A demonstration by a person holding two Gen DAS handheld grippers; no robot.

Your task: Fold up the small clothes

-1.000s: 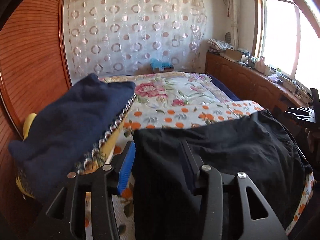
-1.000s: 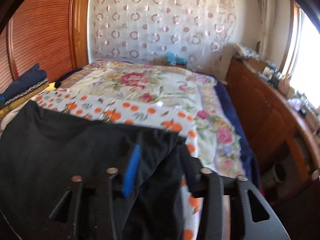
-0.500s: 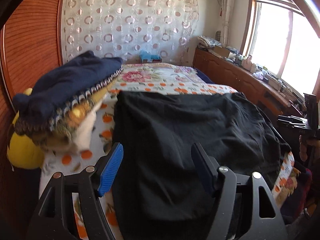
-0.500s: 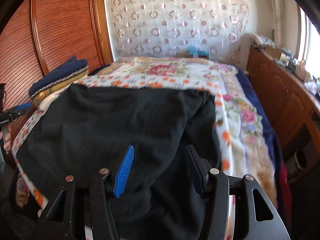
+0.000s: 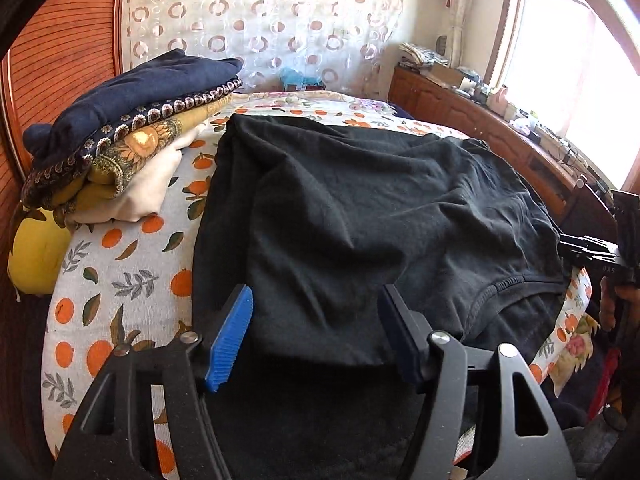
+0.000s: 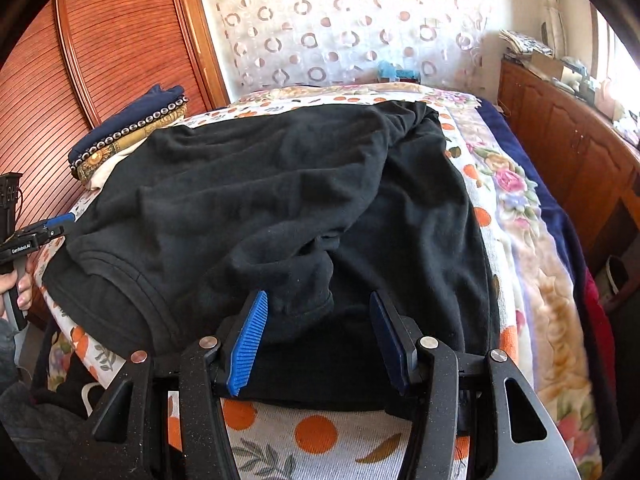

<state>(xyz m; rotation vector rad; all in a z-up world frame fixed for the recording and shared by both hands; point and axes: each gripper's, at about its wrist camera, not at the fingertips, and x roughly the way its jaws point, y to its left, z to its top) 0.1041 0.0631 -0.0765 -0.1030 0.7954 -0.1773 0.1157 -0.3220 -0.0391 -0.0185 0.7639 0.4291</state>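
A black T-shirt (image 5: 360,208) lies spread and wrinkled on the bed, its collar at the near right in the left wrist view. It also shows in the right wrist view (image 6: 280,200), collar at the near left. My left gripper (image 5: 316,336) is open just above the shirt's near edge, holding nothing. My right gripper (image 6: 320,336) is open over the near hem, with a bunched fold between its jaws but not clamped. Each gripper shows at the edge of the other's view: the right gripper (image 5: 592,252) and the left gripper (image 6: 36,236).
A stack of folded clothes (image 5: 120,140) sits at the left of the bed, dark blue on top; it also shows in the right wrist view (image 6: 132,136). A wooden wardrobe (image 6: 120,40) stands left, a wooden cabinet (image 5: 480,120) with clutter runs under the window. The orange-print sheet (image 5: 120,280) covers the bed.
Both grippers let go of the shirt and pulled back toward the near bed edge. The shirt, lifted a second ago, now lies spread on the bed.
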